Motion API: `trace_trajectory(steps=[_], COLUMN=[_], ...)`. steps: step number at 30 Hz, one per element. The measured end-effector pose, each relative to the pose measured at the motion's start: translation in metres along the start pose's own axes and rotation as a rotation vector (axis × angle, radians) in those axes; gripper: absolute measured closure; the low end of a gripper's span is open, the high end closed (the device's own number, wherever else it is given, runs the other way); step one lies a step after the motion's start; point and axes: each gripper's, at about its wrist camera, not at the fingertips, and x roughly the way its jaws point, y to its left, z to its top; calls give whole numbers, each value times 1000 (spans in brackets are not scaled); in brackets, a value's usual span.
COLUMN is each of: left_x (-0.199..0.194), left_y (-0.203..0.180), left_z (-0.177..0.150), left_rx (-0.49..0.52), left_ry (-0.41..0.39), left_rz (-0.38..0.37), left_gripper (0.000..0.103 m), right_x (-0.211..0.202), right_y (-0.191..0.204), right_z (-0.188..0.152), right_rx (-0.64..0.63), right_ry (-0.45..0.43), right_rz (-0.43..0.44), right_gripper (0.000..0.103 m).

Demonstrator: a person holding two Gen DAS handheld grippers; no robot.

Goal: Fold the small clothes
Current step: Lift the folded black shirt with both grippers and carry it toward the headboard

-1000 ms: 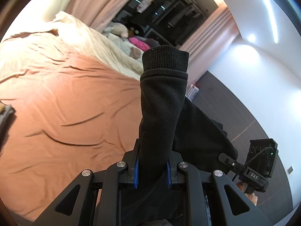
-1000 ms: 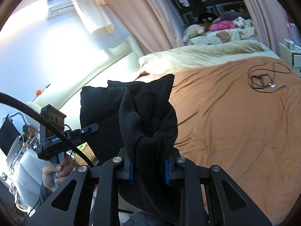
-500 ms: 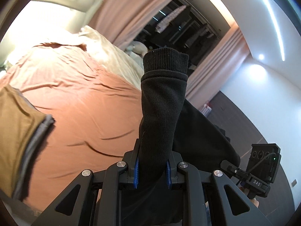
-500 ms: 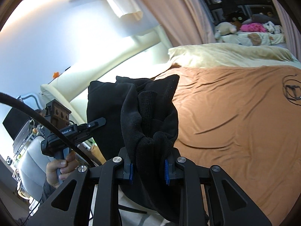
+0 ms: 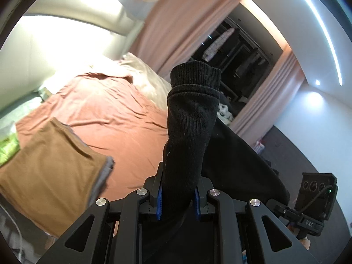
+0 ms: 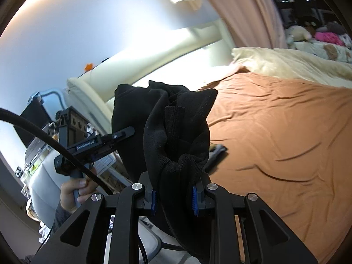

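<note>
Left gripper [image 5: 177,199] fingers clamped on black garment [image 5: 190,118], held above bed [image 5: 114,118]. Right gripper [image 6: 173,200] fingers clamped on same garment. Writing: "DAS" on right gripper; left gripper's label unreadable.

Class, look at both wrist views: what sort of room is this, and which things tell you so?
Most likely a bedroom: a wide bed with a brown sheet, a cream duvet at its far end, and soft toys beyond by long curtains.

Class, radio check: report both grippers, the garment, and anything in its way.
Left gripper and right gripper shut on black garment, held above bed. Folded brown clothes lie nearby.
</note>
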Motion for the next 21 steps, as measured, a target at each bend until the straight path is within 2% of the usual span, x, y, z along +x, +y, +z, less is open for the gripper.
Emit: trace_trajectory(steps=[4,10,21], left_x=[-27,-65,-105], left_y=[25,59,124], left_z=[13,32,65], left_rx=[-16,29,-25], left_ry=[-35,-75,-135], left_rz=[39,140,286], left_gripper=[81,81,82], right_x=[21,62,142], right_y=[13,28,45], right_z=[5,11,18], right_rx=[-27,-48,-41], right_ry=[15,49,99], right_rz=[34,94,199], right_gripper=[83,83,83])
